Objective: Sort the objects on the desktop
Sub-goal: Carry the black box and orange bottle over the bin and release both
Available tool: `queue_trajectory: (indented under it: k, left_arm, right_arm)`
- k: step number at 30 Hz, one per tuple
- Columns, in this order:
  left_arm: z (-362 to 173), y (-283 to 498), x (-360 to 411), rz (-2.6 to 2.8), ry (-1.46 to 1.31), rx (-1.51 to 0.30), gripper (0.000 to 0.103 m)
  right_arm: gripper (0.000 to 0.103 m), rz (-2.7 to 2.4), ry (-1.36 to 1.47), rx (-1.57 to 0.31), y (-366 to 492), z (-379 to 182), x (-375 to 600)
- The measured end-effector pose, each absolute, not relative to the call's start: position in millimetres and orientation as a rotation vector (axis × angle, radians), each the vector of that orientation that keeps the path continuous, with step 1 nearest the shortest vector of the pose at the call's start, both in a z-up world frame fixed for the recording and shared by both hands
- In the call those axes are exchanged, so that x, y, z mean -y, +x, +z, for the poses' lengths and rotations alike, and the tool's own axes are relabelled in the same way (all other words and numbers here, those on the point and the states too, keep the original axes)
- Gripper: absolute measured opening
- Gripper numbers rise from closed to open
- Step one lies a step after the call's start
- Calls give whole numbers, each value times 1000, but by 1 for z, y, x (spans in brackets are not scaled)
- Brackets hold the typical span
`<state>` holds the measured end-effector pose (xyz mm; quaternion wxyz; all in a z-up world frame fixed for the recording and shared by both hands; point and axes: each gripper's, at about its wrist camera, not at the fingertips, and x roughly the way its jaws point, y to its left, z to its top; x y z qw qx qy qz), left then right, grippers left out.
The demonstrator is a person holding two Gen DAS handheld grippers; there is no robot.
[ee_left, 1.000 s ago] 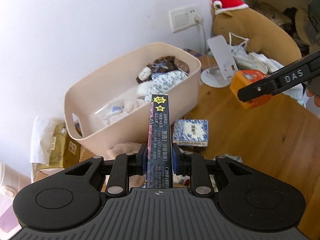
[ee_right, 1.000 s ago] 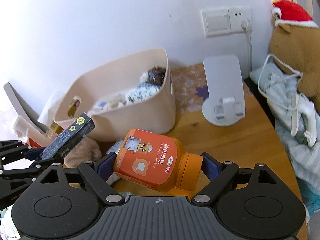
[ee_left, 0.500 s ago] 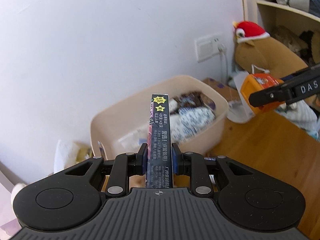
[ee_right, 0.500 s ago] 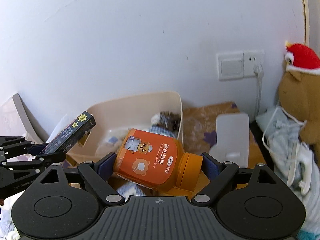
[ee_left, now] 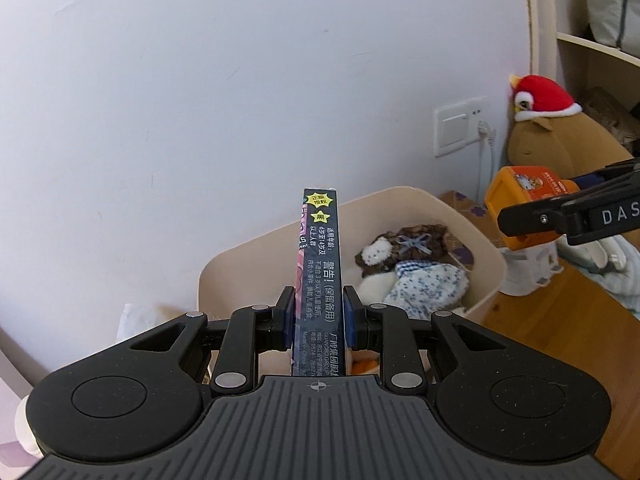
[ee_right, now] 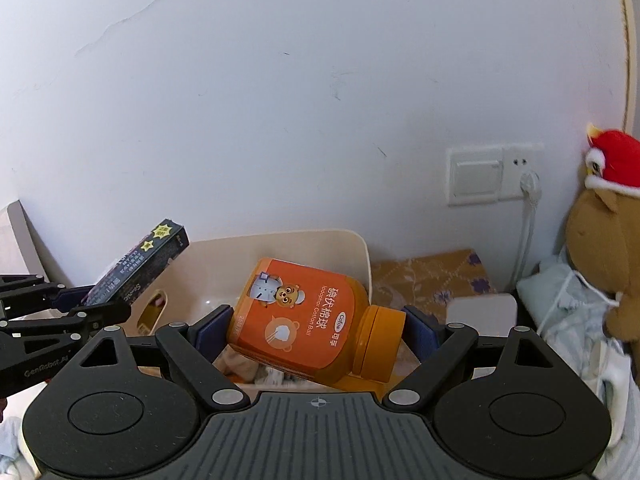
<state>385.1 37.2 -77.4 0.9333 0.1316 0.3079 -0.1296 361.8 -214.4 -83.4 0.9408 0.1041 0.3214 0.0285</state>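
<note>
In the left wrist view, your left gripper (ee_left: 319,312) squeezes a thin dark box (ee_left: 320,264) between its 2 blue pads (ee_left: 286,312). The jaws are narrow and tight on it. The box stands on its edge and points away from you, over the near rim of the cream bin (ee_left: 486,280). On the box you can read 2 yellow stars, white Chinese words, "GUANGBO GROUP" and "Made in China". Soft toys (ee_left: 400,252) and a blue flower cloth (ee_left: 428,284) lie inside the bin. At the right, your other claw shows white letters "DAS" (ee_left: 620,216) and holds the orange bottle (ee_left: 520,200) up above the wooden table (ee_left: 560,320). A white wall switch (ee_left: 460,126) sits on the wall, near a brown plush toy with a red hat (ee_left: 540,120).

In the right wrist view, your right gripper (ee_right: 318,328) is spread wide and presses on the 2 ends of the orange bottle (ee_right: 304,316). The bottle lies sideways, cap to the right, in front of the bin (ee_right: 320,244). Its label shows a cartoon bear and reads "Iodophor Cotton Ball" and "Cofoe". At the left, your left gripper (ee_right: 72,308) holds the dark box (ee_right: 138,264) tilted up, and its side reads "GenRobot.AI".
</note>
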Motion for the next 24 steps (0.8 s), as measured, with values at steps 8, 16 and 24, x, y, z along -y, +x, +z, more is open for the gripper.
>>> queue_trajectory:
  k: [8, 16, 24]
  left_arm:
    - [-103, 424, -53, -188, 202, -701, 24]
    - [-133, 453, -61, -130, 132, -809, 24]
    - [-153, 468, -68, -136, 68, -885, 24]
  right_arm:
    - [88, 74, 129, -654, 395, -101, 192]
    - [88, 92, 51, -703, 419, -129, 167]
    - [88, 94, -10, -762, 430, -150, 159]
